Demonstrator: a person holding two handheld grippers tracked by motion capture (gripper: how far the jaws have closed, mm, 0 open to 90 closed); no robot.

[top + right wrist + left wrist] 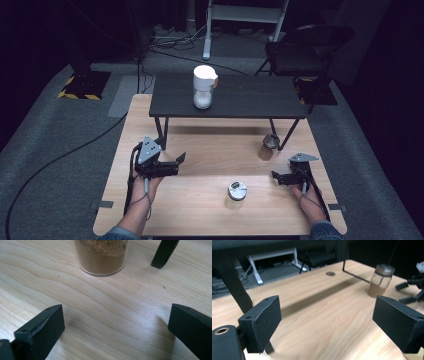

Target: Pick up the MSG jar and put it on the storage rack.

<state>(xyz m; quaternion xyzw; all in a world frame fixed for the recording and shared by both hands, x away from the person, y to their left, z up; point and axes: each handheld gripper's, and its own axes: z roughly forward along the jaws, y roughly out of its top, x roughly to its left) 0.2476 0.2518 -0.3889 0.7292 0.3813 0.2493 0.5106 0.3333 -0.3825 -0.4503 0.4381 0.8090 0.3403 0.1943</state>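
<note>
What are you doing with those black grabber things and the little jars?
A person holds a gripper in each hand over a wooden table. The left gripper and right gripper both have open jaws and hold nothing. A jar of brown powder stands just ahead of the right gripper. A silver-lidded jar stands between the hands, untouched.

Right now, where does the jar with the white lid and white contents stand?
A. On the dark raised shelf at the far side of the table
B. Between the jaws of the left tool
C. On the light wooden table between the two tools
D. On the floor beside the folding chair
A: in the high view the white-lidded jar stands on the dark raised shelf, well beyond both hands.
</note>
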